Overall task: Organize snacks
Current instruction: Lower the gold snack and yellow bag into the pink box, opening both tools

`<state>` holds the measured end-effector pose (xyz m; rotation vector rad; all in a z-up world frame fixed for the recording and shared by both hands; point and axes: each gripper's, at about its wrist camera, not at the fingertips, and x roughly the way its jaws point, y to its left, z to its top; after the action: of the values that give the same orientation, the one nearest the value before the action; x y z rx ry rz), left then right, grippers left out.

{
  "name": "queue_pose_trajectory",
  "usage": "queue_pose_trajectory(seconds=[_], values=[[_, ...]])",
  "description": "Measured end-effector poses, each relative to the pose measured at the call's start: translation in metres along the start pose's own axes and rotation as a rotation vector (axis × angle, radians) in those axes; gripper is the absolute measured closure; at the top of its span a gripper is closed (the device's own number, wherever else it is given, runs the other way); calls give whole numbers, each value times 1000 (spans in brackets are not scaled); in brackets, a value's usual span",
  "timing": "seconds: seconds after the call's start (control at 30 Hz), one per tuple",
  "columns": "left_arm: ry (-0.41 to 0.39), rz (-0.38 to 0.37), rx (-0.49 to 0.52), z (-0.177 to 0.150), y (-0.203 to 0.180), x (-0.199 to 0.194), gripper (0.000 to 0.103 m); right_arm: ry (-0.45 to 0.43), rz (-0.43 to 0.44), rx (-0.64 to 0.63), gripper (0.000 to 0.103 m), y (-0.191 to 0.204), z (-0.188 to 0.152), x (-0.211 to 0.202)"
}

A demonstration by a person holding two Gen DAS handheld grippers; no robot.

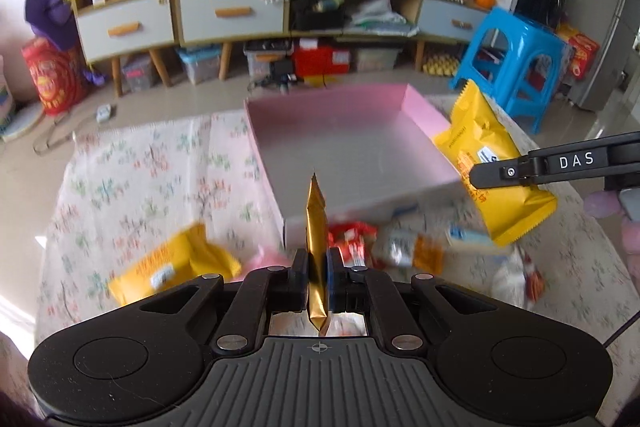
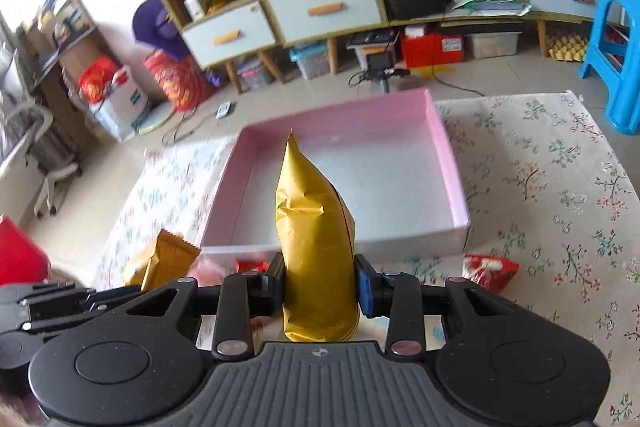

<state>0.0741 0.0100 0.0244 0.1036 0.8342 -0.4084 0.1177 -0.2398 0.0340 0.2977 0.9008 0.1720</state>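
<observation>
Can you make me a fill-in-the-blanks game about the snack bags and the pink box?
1. The left gripper is shut on a thin bag coloured ____.
2. The pink box has ____ snacks inside it.
3. The right gripper holds a puffy yellow bag above the box's ____ edge.
4. A red packet lies on the floral cloth, ____ the box.

Missing words: gold; no; near; outside

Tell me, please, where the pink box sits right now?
The pink box sits open on the floral cloth, straight ahead of both grippers in both wrist views, with loose snack packets lying just outside its near wall.
</observation>
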Motion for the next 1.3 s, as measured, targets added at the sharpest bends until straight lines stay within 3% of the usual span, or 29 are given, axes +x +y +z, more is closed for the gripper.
queue_pose_trajectory(seconds=[0.37,0.63,0.93,1.0,1.13,1.3], values=[[-70,51,-90,39,-9,52,97,-92,12,133,79,-29,18,23],[-92,110,-155,47,-3,91,97,-110,-17,187,79,-42,25,42],[-76,86,-197,41,0,109,96,-108,-48,189,71,-47,25,48],[-65,86,-206,41,1,111,90,-107,-49,196,62,-49,25,47],[-46,78,-200,40,0,109,82,-107,-57,184,56,-51,25,41],[-33,89,-182,39,-4,101,50,-117,-66,157,42,-50,26,30]])
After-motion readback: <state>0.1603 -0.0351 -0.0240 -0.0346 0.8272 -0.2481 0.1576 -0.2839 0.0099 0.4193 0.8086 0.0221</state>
